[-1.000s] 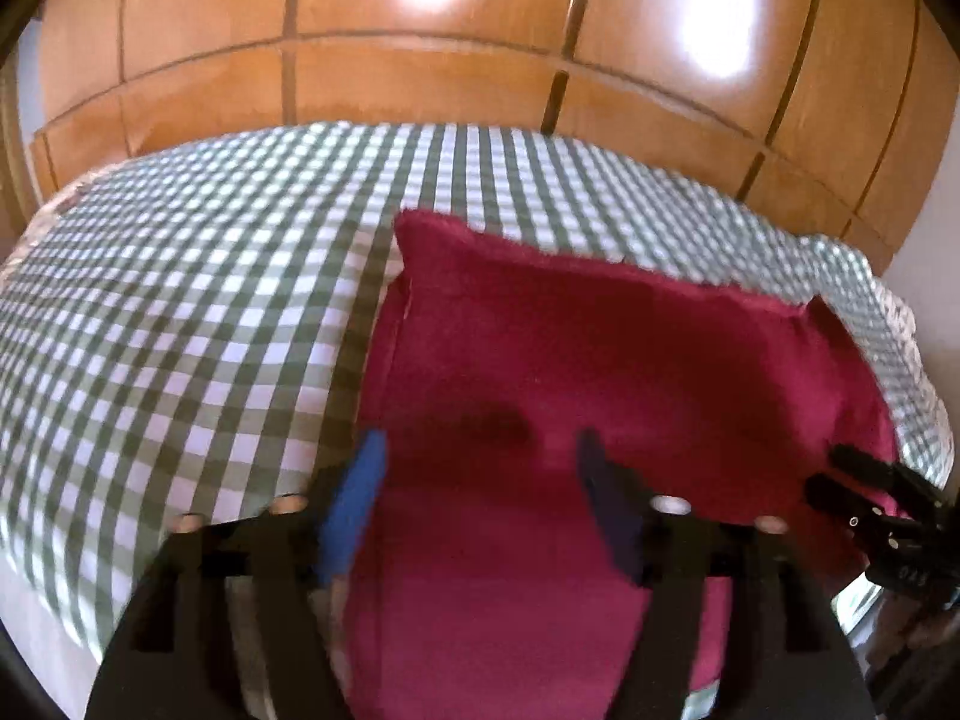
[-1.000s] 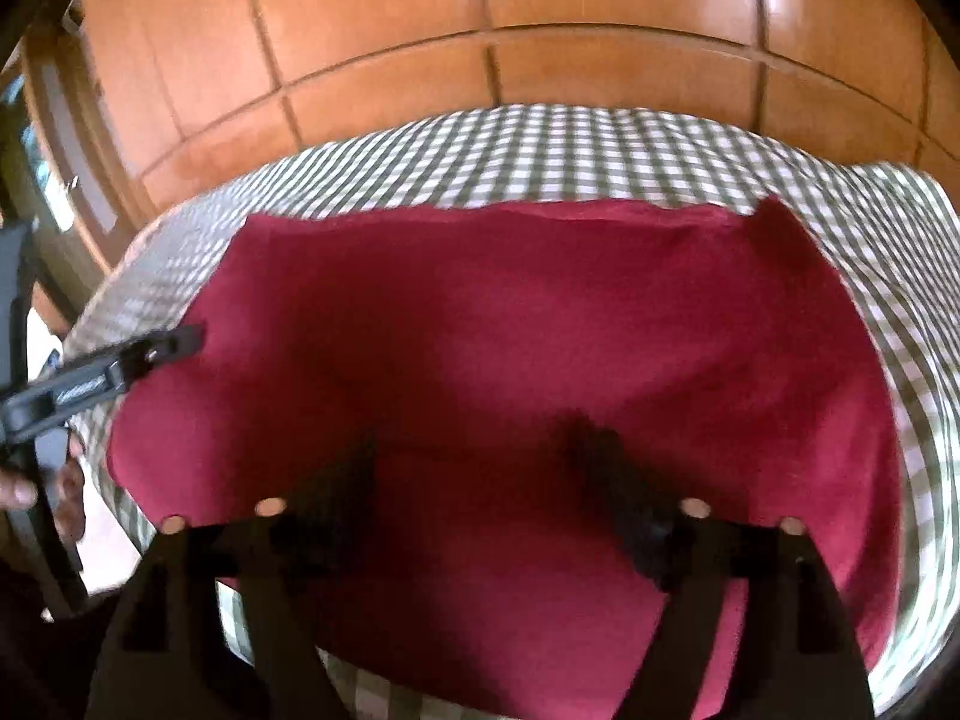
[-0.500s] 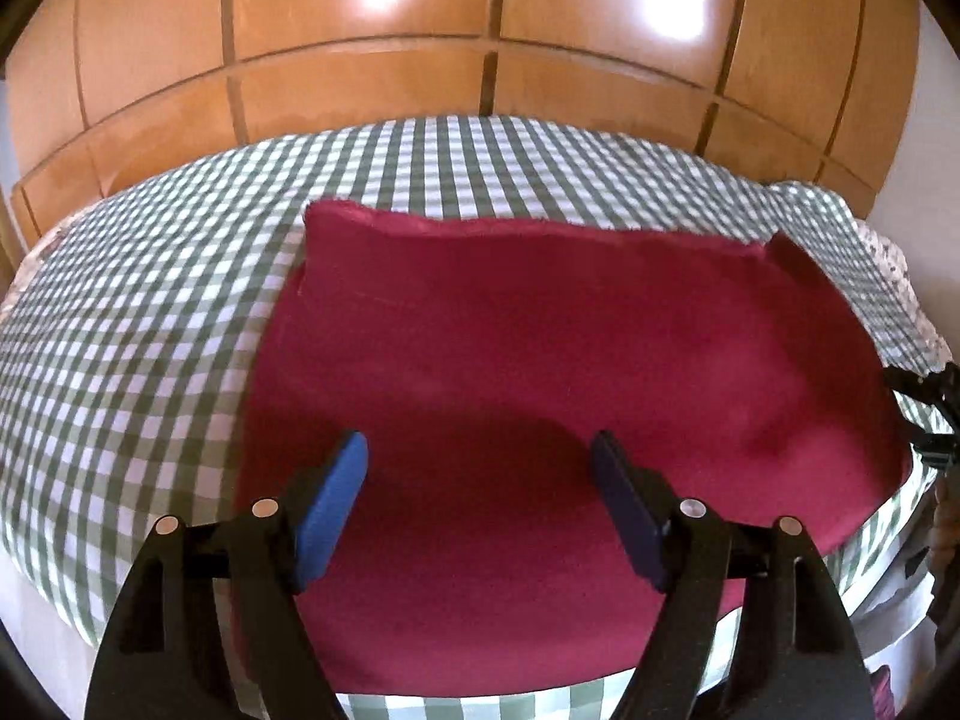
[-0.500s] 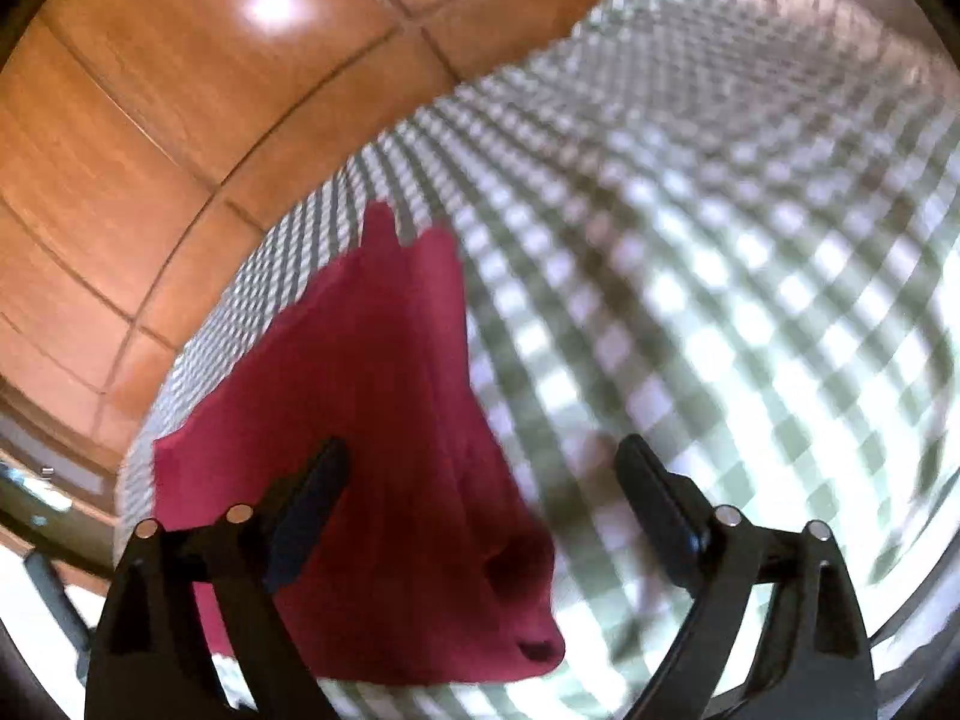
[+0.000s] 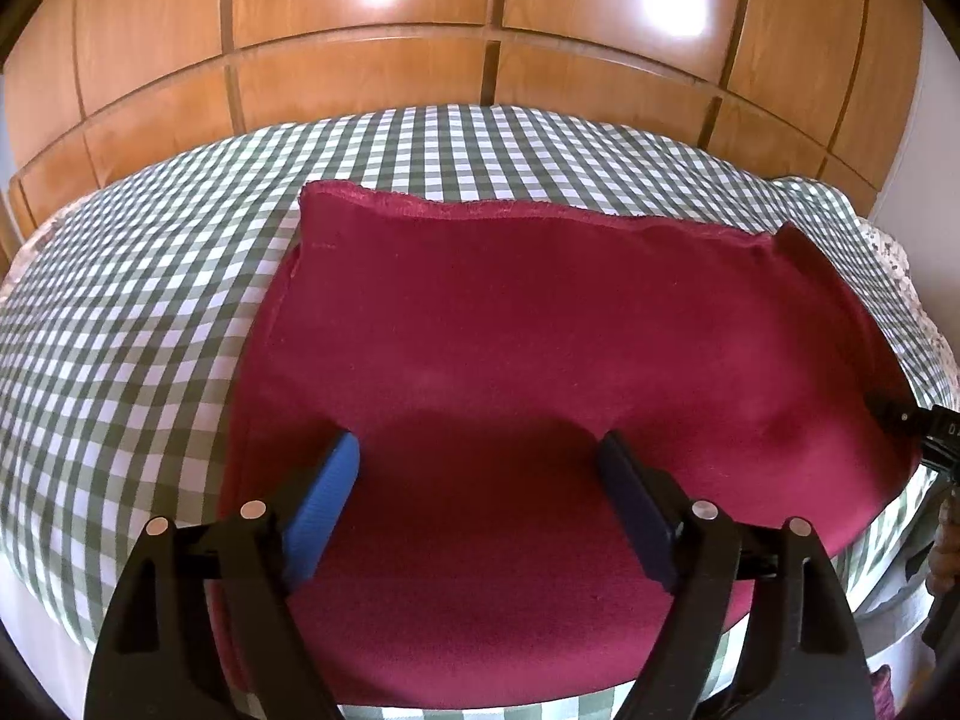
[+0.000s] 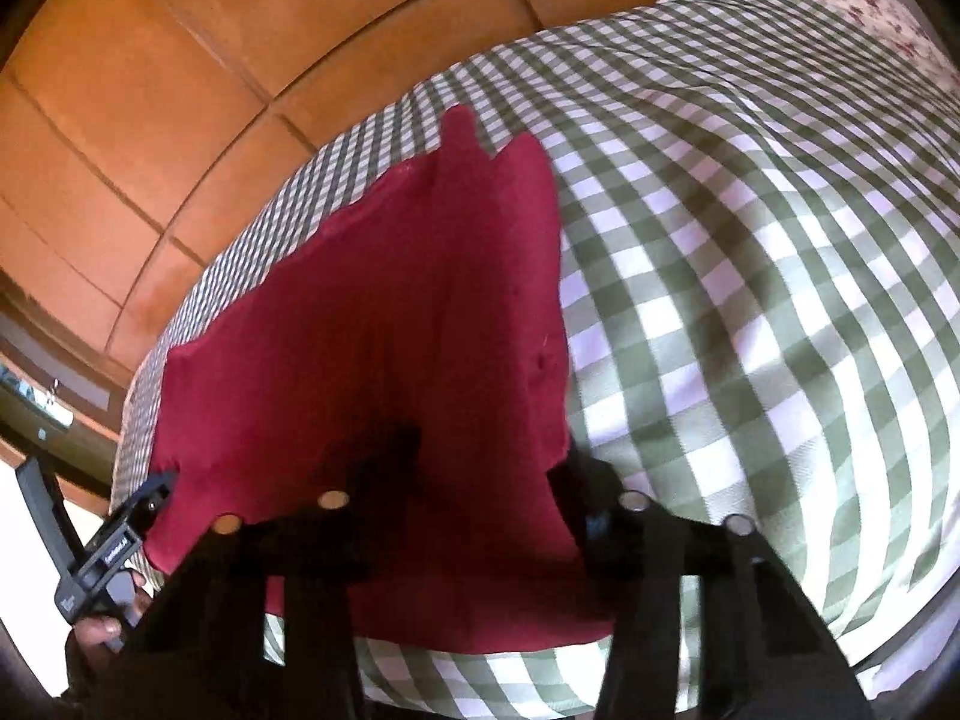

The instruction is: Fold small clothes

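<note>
A dark red garment (image 5: 540, 360) lies flat on a green-and-white checked cloth (image 5: 150, 312). My left gripper (image 5: 480, 468) is open and empty, hovering over the garment's near middle, blue pads apart. In the right wrist view the same garment (image 6: 390, 330) lies at the left. My right gripper (image 6: 480, 468) is open over the garment's near right corner, its fingers apart with nothing between them. The other gripper shows at the far left edge of that view (image 6: 114, 546), and at the right edge of the left wrist view (image 5: 924, 426).
Wooden panelled doors (image 5: 480, 30) stand behind the bed. The checked cloth (image 6: 750, 300) spreads wide to the right of the garment. A flowered fabric (image 6: 870, 6) shows at the far right corner. The cloth's near edge drops off below the garment.
My left gripper has moved slightly nearer the garment. My right gripper has swung from over the garment's middle to its right side and come down onto the near right corner.
</note>
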